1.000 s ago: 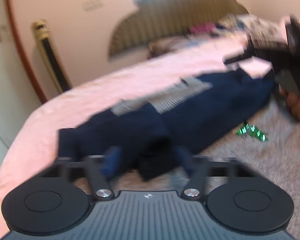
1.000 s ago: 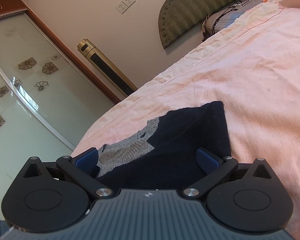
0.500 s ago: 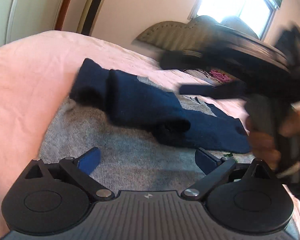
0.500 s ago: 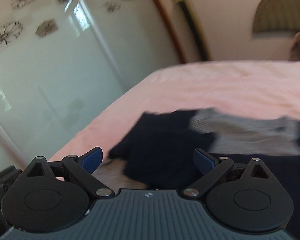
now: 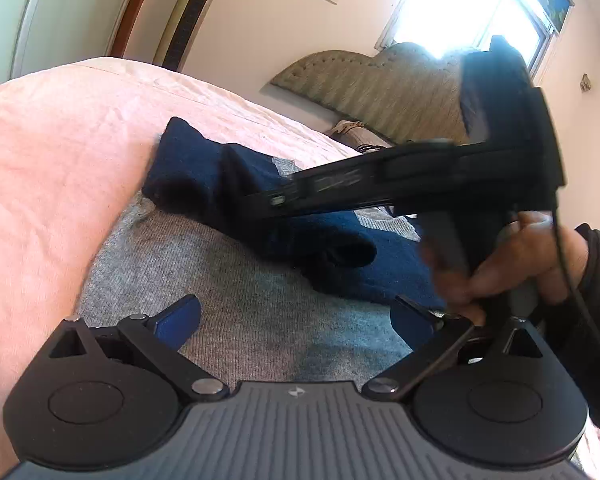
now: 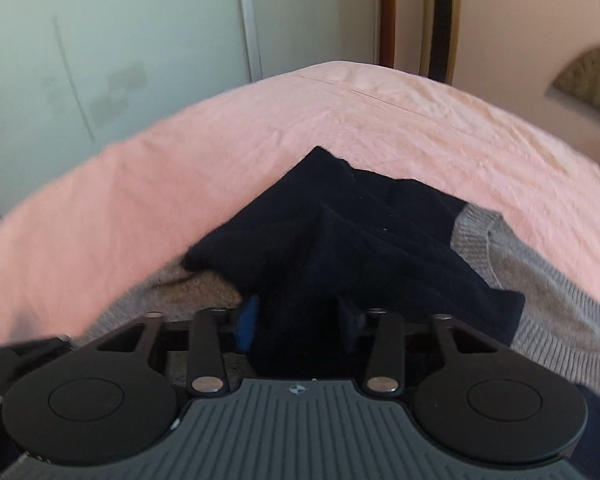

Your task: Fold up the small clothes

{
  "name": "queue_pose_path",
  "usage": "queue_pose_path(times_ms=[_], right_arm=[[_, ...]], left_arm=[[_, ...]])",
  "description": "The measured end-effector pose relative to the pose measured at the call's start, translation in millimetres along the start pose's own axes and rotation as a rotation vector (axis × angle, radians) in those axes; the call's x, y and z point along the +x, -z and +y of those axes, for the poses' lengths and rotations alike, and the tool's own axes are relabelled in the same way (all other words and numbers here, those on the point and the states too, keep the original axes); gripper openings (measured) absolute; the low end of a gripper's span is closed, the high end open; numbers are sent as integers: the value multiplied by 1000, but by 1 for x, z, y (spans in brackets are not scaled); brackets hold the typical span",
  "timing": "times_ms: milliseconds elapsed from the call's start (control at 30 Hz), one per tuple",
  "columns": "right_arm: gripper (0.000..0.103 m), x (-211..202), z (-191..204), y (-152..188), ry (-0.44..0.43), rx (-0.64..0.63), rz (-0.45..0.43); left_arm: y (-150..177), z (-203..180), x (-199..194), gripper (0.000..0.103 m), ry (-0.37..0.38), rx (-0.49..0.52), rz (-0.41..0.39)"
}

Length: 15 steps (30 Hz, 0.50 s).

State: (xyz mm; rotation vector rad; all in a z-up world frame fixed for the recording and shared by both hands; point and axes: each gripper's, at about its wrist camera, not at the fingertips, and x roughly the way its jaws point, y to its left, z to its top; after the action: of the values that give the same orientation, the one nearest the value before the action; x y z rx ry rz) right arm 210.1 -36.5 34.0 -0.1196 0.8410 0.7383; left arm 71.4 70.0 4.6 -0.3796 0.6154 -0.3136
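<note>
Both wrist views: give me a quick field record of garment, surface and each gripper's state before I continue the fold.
garment: navy and grey knit sweater, navy sleeve folded across the grey body
surface: pink bedsheet
left gripper: open, hovering over the grey body, nothing between its fingers
right gripper: jaws closing, with a bunch of navy fabric between the pads
right hand: visible in the left wrist view, holding its gripper over the sweater

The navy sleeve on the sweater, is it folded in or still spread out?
Folded in. The navy sleeve lies doubled across the grey sweater body, and the right gripper is closing on its dark fabric.
</note>
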Motion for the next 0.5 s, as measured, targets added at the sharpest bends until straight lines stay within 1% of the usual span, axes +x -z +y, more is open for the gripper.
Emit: queue_pose_path(times_ms=[33, 100, 200, 300, 333, 367, 433, 467, 500], right_arm=[[14, -4, -8, 0, -19, 35, -3], [14, -12, -27, 2, -75, 118, -14], [13, -16, -47, 10, -75, 200, -26], [12, -28, -67, 18, -144, 326, -89], [14, -29, -67, 19, -144, 327, -97], [22, -29, -63, 19, -144, 309, -96], [23, -26, -49, 18, -132, 241, -77], [28, -24, -41, 16, -128, 204, -65], [35, -21, -33, 13, -126, 169, -58]], left_arm=[[0, 0, 0, 102, 0, 0, 0], [0, 1, 0, 102, 0, 0, 0], [1, 2, 0, 102, -1, 0, 1], [2, 1, -1, 102, -1, -1, 0], [2, 1, -1, 102, -1, -1, 0], [2, 2, -1, 102, -1, -1, 0], [2, 2, -1, 102, 1, -2, 0], [2, 2, -2, 102, 1, -1, 0], [2, 1, -2, 102, 1, -1, 0]])
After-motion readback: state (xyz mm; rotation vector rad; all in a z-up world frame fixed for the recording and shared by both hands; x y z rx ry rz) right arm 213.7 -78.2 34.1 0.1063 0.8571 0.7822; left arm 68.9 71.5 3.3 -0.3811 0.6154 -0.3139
